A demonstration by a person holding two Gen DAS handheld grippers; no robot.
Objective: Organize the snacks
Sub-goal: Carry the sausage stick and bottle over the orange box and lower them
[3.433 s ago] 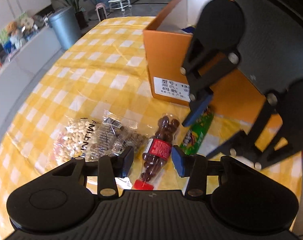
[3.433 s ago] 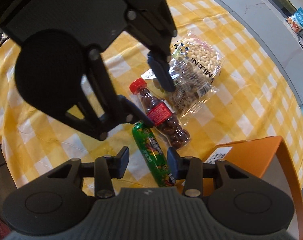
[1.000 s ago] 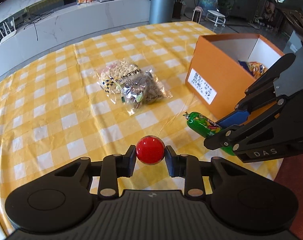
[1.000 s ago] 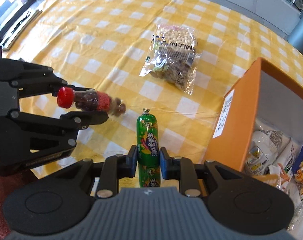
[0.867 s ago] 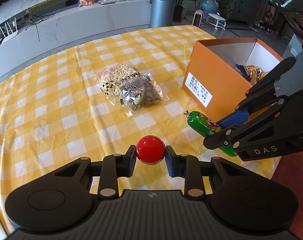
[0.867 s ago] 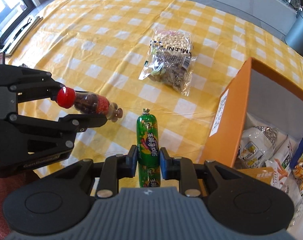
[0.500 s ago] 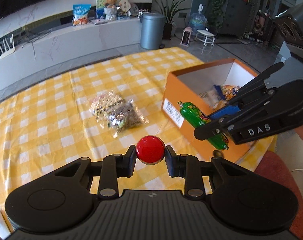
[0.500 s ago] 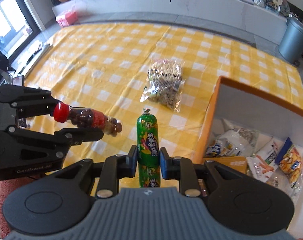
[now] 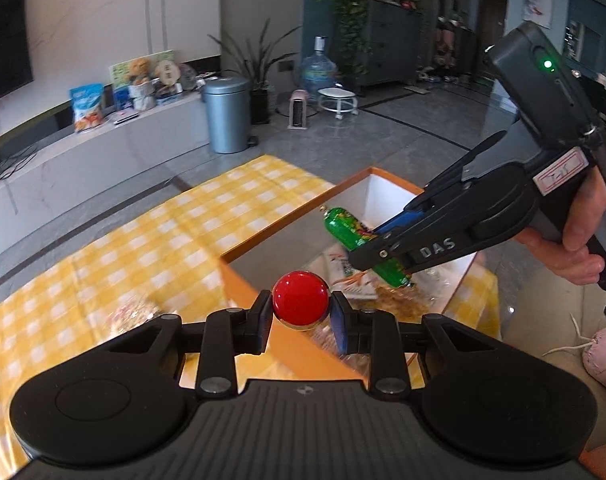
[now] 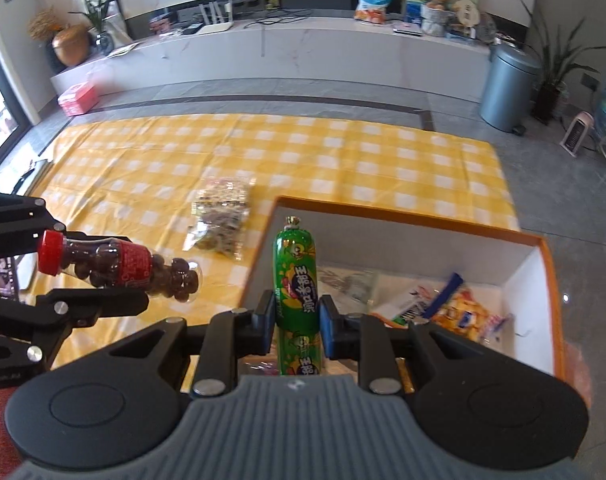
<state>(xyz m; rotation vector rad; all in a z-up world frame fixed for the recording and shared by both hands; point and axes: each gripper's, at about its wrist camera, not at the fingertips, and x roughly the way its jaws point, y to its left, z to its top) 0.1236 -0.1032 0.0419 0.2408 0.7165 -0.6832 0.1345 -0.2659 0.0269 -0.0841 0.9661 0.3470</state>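
My left gripper [image 9: 301, 316] is shut on a small bottle of chocolate balls; its red cap [image 9: 301, 299] faces the camera. In the right wrist view that bottle [image 10: 119, 266] hangs over the yellow checked tablecloth [image 10: 343, 160], left of the box. My right gripper [image 10: 296, 314] is shut on a green sausage-shaped snack [image 10: 296, 280] and holds it above the near-left part of the open orange box [image 10: 407, 220]. The left wrist view shows the green snack [image 9: 363, 246] over the box's inside. Several snack packets [image 10: 459, 312] lie in the box.
Two clear bags of nuts and seeds [image 10: 221, 214] lie on the cloth left of the box. A person's hand [image 9: 575, 236] grips the right tool. Beyond the table are a grey bin [image 10: 507, 88], a low white counter [image 10: 283, 52] and a tiled floor.
Both grippers rose and swung toward the box with their snacks. The green snack went from beside the box's front wall to above its opening; the bottle climbed well off the cloth.
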